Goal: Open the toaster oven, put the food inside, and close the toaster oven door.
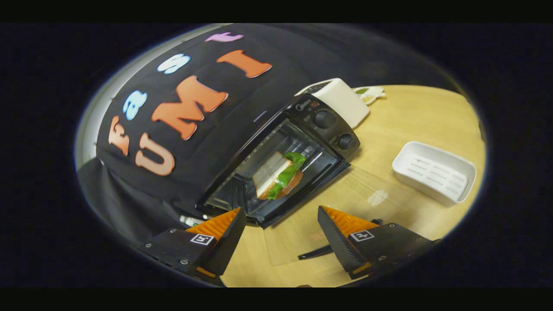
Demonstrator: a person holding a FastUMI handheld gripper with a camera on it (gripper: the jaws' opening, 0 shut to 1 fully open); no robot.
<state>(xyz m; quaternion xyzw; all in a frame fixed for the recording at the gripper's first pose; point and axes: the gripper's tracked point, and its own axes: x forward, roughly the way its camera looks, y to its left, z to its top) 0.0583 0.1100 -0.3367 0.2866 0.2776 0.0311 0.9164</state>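
Hand-held gripper (281, 224): wedge-shaped fingers; square markers; small screws.

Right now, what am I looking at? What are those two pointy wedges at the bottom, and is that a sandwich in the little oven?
A person holds a grabbing tool with two fingers, and a camera rides on it, looking forward. The wedges are that gripper; its fingers are spread apart, holding nothing. Beyond them, on the pale wooden table, sits a black toaster oven with two round knobs. Its clear glass door is folded down flat, with its dark handle by the fingers. Yes, inside lies a sandwich with green lettuce. Past the oven stands a white boxy appliance. Beside the door rests an empty white plastic tray.
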